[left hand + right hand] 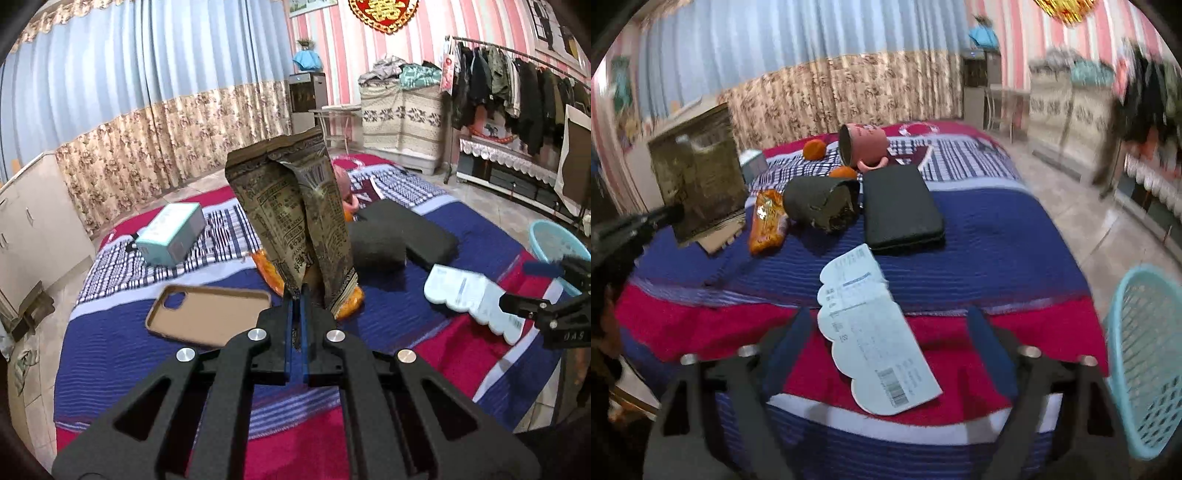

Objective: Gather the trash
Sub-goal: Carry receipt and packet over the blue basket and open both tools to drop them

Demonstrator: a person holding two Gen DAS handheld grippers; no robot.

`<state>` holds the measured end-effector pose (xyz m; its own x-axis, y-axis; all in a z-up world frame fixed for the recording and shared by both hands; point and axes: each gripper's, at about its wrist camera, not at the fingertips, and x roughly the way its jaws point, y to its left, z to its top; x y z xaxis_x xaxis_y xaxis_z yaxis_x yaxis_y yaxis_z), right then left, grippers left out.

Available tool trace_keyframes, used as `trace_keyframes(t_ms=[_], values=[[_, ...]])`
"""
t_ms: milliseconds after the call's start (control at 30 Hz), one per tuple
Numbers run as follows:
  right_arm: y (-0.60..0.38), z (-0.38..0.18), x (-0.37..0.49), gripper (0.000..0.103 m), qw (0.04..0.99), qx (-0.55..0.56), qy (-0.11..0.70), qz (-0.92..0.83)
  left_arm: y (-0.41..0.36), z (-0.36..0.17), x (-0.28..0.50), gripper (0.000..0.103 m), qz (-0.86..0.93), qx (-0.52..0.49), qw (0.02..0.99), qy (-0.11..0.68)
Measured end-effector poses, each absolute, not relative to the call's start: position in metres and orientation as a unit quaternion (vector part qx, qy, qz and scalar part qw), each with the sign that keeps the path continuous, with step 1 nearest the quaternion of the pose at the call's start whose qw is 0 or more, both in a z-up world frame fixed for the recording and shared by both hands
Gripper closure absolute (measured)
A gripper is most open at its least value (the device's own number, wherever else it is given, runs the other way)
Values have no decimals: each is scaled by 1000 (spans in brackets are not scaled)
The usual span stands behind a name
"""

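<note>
The left gripper [298,295] has its jaws clamped on the bottom edge of an olive-gold snack bag [295,218], which stands upright in the air above the bed [424,321], clear of the striped blanket. Under it lies an orange snack packet [766,221], and just left of the jaws a tan phone case [208,314] rests open side up. The right gripper [890,325] has its jaws wide apart with nothing between the pads; the white scalloped paper card [871,332] lies flat on the blanket between and ahead of them, reaching toward the bed's near edge. Past the card sit a dark rolled cloth [822,201] and a black pouch [901,210], close together, then a pink mug [866,144] on its side and two oranges [814,149]. A pale box [171,232] sits toward the left edge. A light blue basket [1145,369] stands beside the bed's right edge, with open tiled floor [1071,206] beyond
</note>
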<state>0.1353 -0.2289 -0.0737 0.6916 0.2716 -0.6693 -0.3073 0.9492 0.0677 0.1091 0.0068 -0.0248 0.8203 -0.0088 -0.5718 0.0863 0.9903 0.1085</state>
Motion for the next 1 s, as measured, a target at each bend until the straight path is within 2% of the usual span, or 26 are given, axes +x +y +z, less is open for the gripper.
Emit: trace_keyframes(t_ms=[167, 233, 333, 367, 700, 1000], values=[[-211, -96, 146, 19, 901, -67, 399, 157, 11, -34, 105, 101, -26, 68, 948, 309], [-211, -99, 149, 38, 899, -70, 402, 159, 12, -33, 105, 101, -25, 67, 949, 308], [-220, -90, 146, 40, 905, -55, 388, 165, 10, -30, 106, 101, -31, 63, 950, 303], [-222, -87, 144, 48, 907, -52, 383, 168, 8, -28, 107, 101, -33, 64, 951, 300], [-288, -50, 127, 48, 941, 24, 322, 99, -39, -4, 119, 101, -84, 75, 958, 262], [-388, -33, 104, 48, 953, 65, 280, -92, -119, 8, 145, 101, -165, 90, 950, 251]])
